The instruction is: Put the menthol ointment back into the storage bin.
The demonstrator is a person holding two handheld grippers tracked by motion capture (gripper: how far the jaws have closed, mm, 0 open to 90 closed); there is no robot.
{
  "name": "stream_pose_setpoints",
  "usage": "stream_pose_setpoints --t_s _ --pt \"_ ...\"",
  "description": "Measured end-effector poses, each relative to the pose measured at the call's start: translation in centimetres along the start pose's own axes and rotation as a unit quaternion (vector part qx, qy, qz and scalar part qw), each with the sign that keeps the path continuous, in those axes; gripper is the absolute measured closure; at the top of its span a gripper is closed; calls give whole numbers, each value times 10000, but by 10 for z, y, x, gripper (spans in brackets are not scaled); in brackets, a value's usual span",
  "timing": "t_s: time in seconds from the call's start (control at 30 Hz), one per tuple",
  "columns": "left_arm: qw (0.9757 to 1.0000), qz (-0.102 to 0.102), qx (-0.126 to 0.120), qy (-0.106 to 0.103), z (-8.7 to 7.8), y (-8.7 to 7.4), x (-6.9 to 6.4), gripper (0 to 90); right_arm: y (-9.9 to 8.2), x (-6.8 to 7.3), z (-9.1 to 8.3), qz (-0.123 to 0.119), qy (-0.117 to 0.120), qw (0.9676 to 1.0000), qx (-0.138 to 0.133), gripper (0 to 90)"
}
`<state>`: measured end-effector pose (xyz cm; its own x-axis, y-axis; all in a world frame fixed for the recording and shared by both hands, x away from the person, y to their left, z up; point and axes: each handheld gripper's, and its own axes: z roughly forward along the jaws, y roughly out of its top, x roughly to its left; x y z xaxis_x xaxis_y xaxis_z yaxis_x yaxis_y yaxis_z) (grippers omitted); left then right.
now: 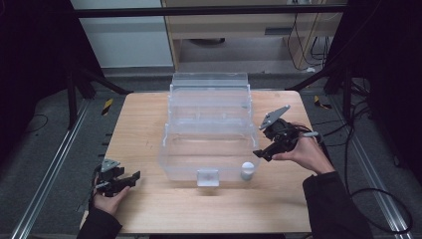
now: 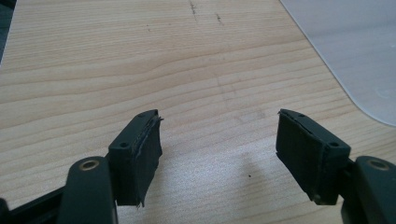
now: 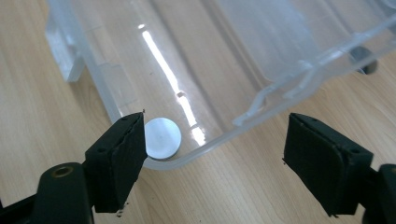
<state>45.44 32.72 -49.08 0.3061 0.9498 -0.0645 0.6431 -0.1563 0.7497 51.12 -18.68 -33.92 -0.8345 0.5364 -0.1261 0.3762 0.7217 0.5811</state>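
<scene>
High view: a clear plastic box (image 1: 209,144) stands open at the middle of the wooden table (image 1: 149,209). A small white cylinder (image 1: 247,170) sits inside its near right corner. The left gripper (image 1: 130,180) lies low at the near left, well apart from the box. The right gripper (image 1: 262,153) hangs at the box's right wall.

Left gripper view: 2 jaws spread wide over bare wood, nothing between them.

Right gripper view: jaws spread, straddling the box corner; the cylinder (image 3: 162,138) shows just beside 1 jaw.
</scene>
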Motion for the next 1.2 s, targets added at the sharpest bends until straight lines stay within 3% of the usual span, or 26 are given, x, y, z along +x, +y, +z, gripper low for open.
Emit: stream_pose_setpoints --t_s 0.13,0.4,0.57,0.67,0.87,0.93,1.0,1.2 --pt "10000 13 14 0 0 0 0 303 -11 -2 -8 455 -265 9983 -256 155" --pt "10000 17 19 6 0 0 0 303 -41 -5 -12 1329 -601 9869 -696 144" --pt "10000 21 20 10 0 0 0 302 -61 -2 -2 1527 -636 9828 -824 122" --pt "10000 15 2 9 0 0 0 303 -75 1 2 1763 -683 9764 -1042 108" --pt "10000 13 -9 16 0 0 0 303 -101 4 14 2063 -744 9679 -1230 109" --pt "10000 14 -27 24 0 0 0 302 -110 2 18 2111 -799 9669 -1192 109" --pt "10000 19 -43 17 -1 -1 -1 302 -117 0 21 2148 -951 9638 -1260 108" --pt "10000 32 -80 43 -1 -1 0 291 -144 -9 34 2497 -1095 9546 -1197 85"
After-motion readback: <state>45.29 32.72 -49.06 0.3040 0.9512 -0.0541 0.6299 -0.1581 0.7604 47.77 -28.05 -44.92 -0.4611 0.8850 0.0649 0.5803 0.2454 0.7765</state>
